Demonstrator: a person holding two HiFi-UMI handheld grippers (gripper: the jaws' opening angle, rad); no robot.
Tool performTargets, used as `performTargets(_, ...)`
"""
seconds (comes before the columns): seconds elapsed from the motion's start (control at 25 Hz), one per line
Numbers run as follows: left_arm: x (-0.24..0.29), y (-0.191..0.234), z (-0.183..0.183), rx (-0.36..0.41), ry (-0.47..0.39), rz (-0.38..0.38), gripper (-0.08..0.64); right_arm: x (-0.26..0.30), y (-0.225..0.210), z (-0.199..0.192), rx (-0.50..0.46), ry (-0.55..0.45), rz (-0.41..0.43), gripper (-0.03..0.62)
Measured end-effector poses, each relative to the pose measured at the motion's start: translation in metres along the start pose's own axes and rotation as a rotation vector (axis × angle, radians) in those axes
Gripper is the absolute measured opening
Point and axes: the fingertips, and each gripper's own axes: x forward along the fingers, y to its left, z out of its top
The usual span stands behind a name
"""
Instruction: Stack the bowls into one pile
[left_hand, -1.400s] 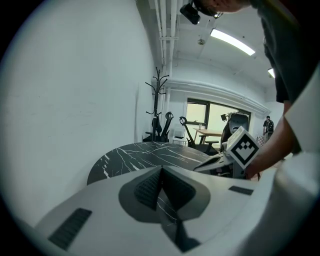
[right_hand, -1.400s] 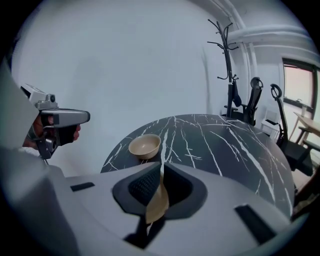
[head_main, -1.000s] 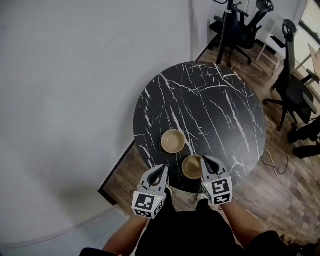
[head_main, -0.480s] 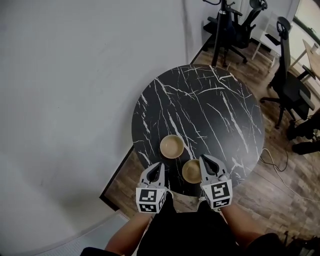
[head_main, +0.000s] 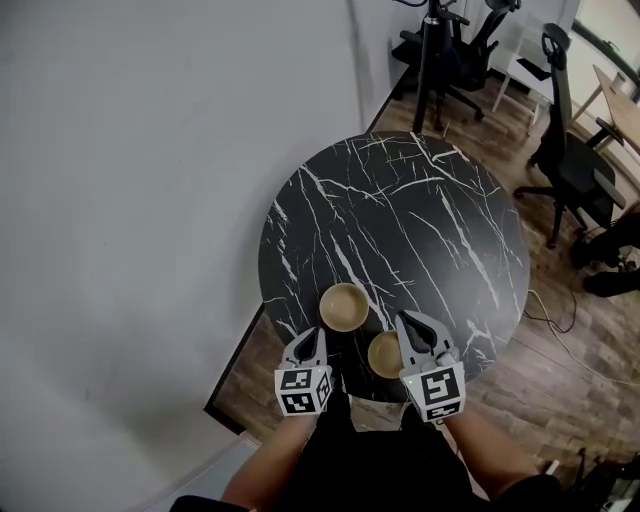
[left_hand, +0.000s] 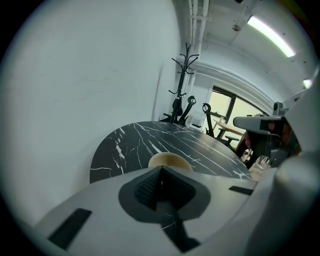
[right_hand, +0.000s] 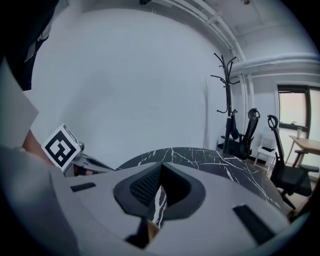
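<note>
Round black marble table (head_main: 400, 200), two wooden bowls unstacked near its front edge, far bowl (head_main: 344, 307), near bowl (head_main: 384, 354) just beside the right gripper (head_main: 405, 318), left gripper (head_main: 315, 335) at the table's rim, both grippers' jaws pressed together with nothing between the pads (black-and-white square markers on their cubes).

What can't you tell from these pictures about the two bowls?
- Near bowl: in the head view, the right gripper covers its right edge, so contact is unclear.
- Near bowl, right gripper view: only a tan sliver shows.
- Far bowl: in the left gripper view, the left gripper hides its lower part.
</note>
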Motion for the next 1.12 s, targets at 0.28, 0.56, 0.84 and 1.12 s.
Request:
performTargets(0.28,0.032,0.014,-0.009,-0.011,0.078,-0.033,0.099,0.000,0.001,-0.002,-0.062,0.039,0.009,0.009)
performTargets(0.56,0.064,0.023,-0.024,-0.008,0.171,-0.041,0.170,-0.005,-0.004,-0.012,-0.084,0.057,-0.011,0.009)
performTargets(0.84,0.085,0.023,-0.025,0.011,0.225,-0.060,0.167,-0.013,-0.009,-0.021,-0.097,0.077,-0.049,0.009)
performTargets(1.12,0.101,0.025,-0.026,0.027,0.252,-0.029,0.126,-0.018,-0.018,-0.028,-0.087,0.089,-0.087,0.009)
